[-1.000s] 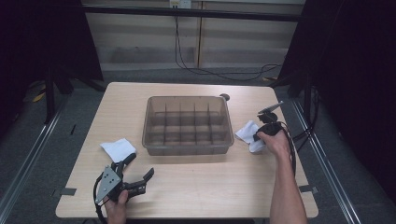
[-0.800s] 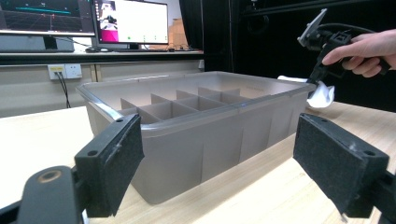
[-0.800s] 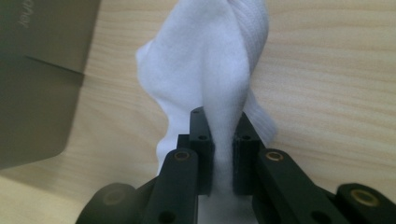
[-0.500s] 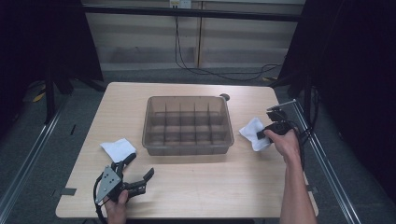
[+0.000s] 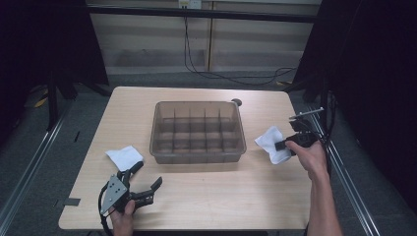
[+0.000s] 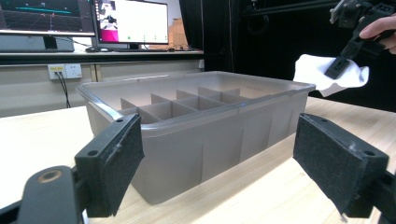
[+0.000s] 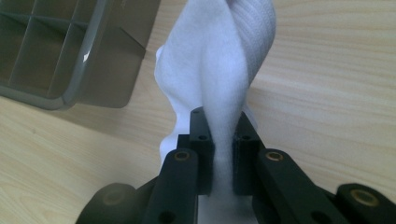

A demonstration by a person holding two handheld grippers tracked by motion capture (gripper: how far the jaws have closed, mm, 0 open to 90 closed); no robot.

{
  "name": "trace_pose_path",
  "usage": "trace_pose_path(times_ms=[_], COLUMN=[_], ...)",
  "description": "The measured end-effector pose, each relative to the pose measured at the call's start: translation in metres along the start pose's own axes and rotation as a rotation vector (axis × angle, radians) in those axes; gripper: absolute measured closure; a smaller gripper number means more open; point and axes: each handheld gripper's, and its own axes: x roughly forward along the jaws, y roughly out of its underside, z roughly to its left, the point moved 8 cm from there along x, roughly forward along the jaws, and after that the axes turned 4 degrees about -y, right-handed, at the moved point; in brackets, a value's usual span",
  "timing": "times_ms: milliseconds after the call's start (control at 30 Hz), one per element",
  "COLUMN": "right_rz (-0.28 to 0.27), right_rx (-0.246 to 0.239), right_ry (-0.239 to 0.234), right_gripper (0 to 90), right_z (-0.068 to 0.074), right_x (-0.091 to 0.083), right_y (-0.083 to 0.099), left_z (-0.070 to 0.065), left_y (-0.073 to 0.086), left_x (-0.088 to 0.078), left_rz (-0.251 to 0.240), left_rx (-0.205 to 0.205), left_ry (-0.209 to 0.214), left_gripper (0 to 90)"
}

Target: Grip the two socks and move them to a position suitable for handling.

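Observation:
My right gripper is shut on a white cloth and holds it off the table, right of the grey divided tray. In the right gripper view the jaws pinch a fold of the cloth, which hangs over the wood beside the tray's corner. My left gripper rests near the front left edge with its jaws wide open and nothing between them. From the left gripper view, its pads frame the tray wall, with the lifted cloth beyond.
A second white cloth lies flat on the table, left of the tray and just beyond the left gripper. The wooden table has bare room in front of the tray. Monitors stand behind the table.
The right gripper has risen with the white cloth and shifted a little right and toward the person. The left gripper has stayed put.

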Motion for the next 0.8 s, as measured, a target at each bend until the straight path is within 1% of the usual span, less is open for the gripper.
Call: trace_pose_path(times_ms=[67,167,300,400,467,533,567,633,800], right_rz=[0.000,-0.002,0.005,0.003,-0.003,0.005,0.010,0.016,0.023], right_rx=[0.012,0.016,-0.002,-0.016,-0.013,-0.012,-0.022,-0.027,-0.053], right_ry=[0.004,-0.007,-0.004,-0.016,-0.018,-0.032,-0.027,-0.038,-0.049], right_gripper=[82.2,82.2,82.2,82.2,82.2,82.2,82.2,82.2,82.2], right_z=[0.002,0.006,0.013,0.019,0.021,0.025,0.026,0.030,0.041], right_x=[-0.004,-0.008,-0.013,-0.019,-0.022,-0.023,-0.022,-0.020,-0.016], right_y=[0.002,0.005,0.011,0.016,0.020,0.026,0.029,0.035,0.049], left_z=[0.000,0.000,0.000,0.000,0.000,0.000,0.000,0.000,0.000], left_y=[0.000,0.000,0.000,0.000,0.000,0.000,0.000,0.000,0.000], left_x=[0.000,0.000,0.000,0.000,0.000,0.000,0.000,0.000,0.000], left_rz=[0.001,0.001,0.001,0.000,0.001,0.000,0.001,-0.001,0.000], left_rx=[0.001,0.001,0.002,-0.002,0.002,0.001,0.002,0.000,0.000], left_ry=[0.001,0.001,0.001,0.003,0.000,0.000,0.000,-0.001,0.001], left_gripper=[15.6,15.6,15.6,15.6,15.7,15.7,15.7,15.7,15.7])
